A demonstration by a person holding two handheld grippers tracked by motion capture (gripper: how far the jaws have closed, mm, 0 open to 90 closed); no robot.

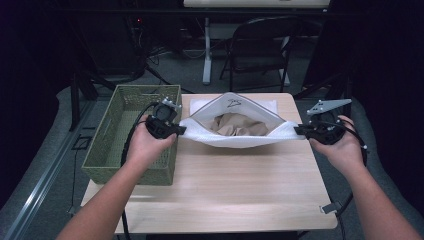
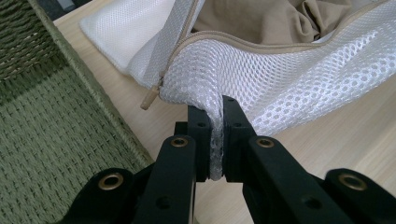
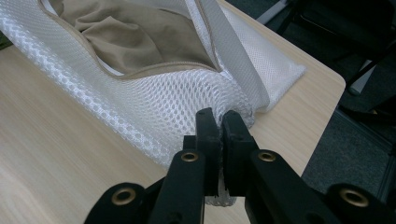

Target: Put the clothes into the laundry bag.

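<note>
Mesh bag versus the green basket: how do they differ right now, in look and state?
The mesh bag is soft white netting, while the green basket is stiff woven stuff with upright walls. The mesh bag is pinched at both ends, by the left gripper and the right gripper; the green basket stands untouched. The mesh bag holds a tan cloth; the green basket's visible inside shows nothing. Both sit open-topped on the table.

The white mesh laundry bag (image 1: 235, 137) lies on the light wooden bench (image 1: 225, 190), at its far middle. The crumpled tan cloth (image 1: 237, 125) sits inside the bag. The green woven rectangular basket (image 1: 107, 160) stands at the left edge of the bench, just beside the bag. The left gripper (image 1: 179, 130) is at the bag's left corner, the right gripper (image 1: 299, 131) at its right corner. A black folding chair (image 1: 260, 45) stands on the floor behind the bench.
</note>
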